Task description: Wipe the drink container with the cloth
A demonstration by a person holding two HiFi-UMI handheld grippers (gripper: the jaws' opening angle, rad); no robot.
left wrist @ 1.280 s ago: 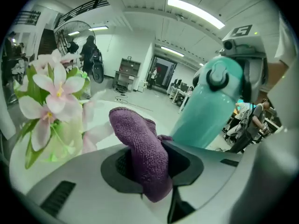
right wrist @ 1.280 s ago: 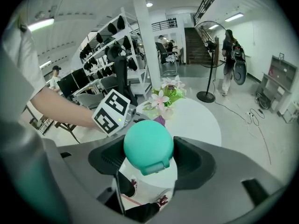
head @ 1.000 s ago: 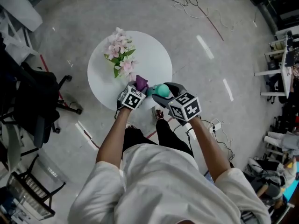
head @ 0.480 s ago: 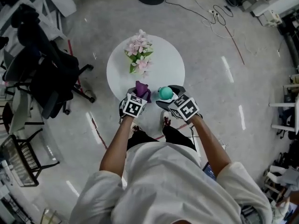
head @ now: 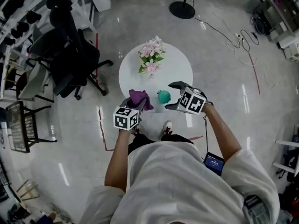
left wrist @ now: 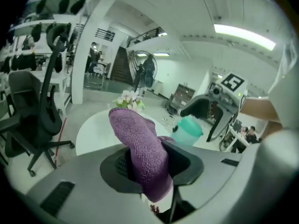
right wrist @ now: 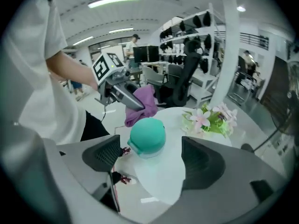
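Right gripper [right wrist: 149, 158] had just opened, freeing the drink container [right wrist: 147, 135] upright on the table [head: 177, 69]; left gripper [left wrist: 152, 164], clamping the cloth [left wrist: 138, 139], had withdrawn: wiping likely finished.

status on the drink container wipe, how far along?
Looks done: the teal drink container stands upright on the white table, set down. In hand: the left gripper is shut on the purple cloth, apart from the container. The right gripper has just been opening its jaws, with the container between them and the pads off it. Left: the cloth isn't put down; whether the wipe itself is finished doesn't show.
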